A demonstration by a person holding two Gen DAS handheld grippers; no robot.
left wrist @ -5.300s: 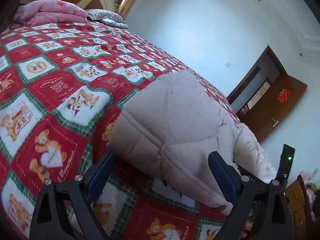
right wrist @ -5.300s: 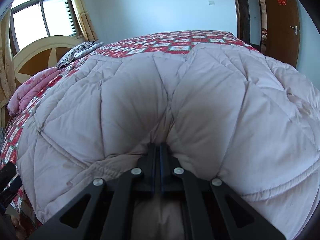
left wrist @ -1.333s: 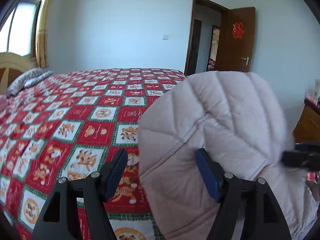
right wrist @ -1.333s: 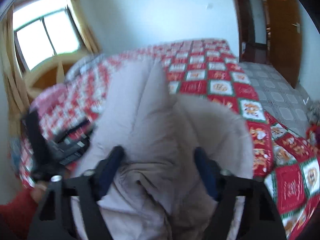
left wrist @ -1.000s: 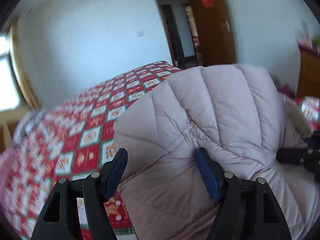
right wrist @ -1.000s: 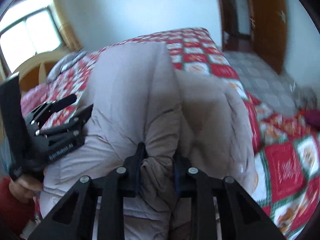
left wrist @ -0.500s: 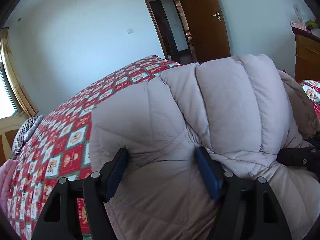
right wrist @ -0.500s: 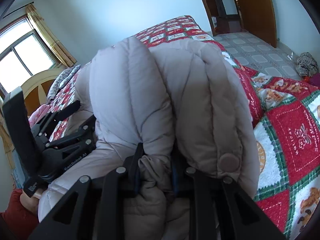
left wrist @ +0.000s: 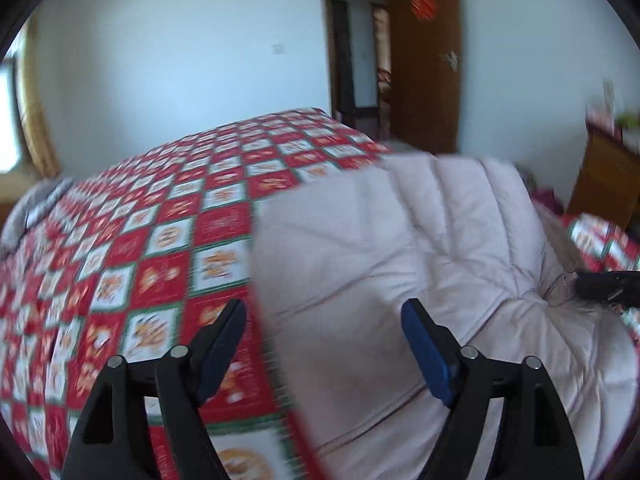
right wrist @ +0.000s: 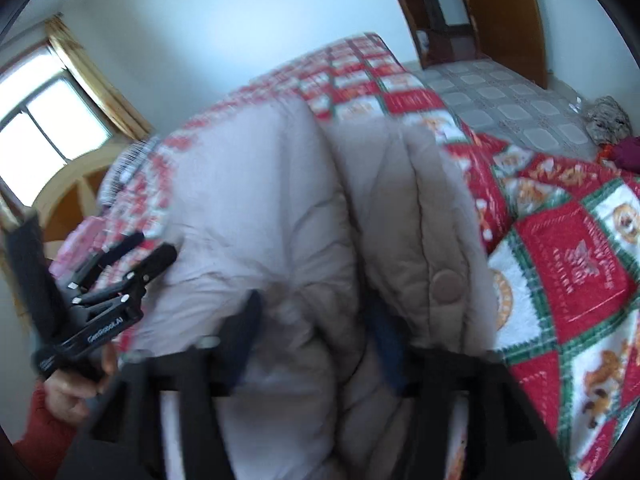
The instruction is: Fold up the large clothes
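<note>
Garment: a pale pink-beige quilted coat [left wrist: 420, 264] is lying bunched in a folded heap on the bed, its padded panels rising in a rounded mound; in the right wrist view a round snap button [right wrist: 447, 287] is showing on one of its beige panels.
Bed cover: a red, white and green checked blanket [left wrist: 168, 232] with small bear pictures is spreading under the coat and away towards the far wall.
Left gripper: the left gripper [left wrist: 322, 344] is standing with its jaws wide apart, having just been opening; the coat's near edge is lying between the blue pads [left wrist: 426, 354], which are not pressing on it.
Right gripper: the right gripper [right wrist: 316, 340] is sitting with its jaws spread, having just been opening; a thick fold of the coat is bulging up between them, and the blur is hiding whether the pads are touching the cloth.
Person: a hand [right wrist: 74, 390] with a red sleeve is holding the left gripper's handle at the coat's left side in the right wrist view.
Room: a brown door [left wrist: 424, 56] is standing open past the foot of the bed, and a window [right wrist: 44, 132] with yellow curtains is glowing beyond a curved headboard [right wrist: 74, 188].
Floor: a small heap of cloth [right wrist: 610, 120] is lying on the patterned tiles near the bed's corner.
</note>
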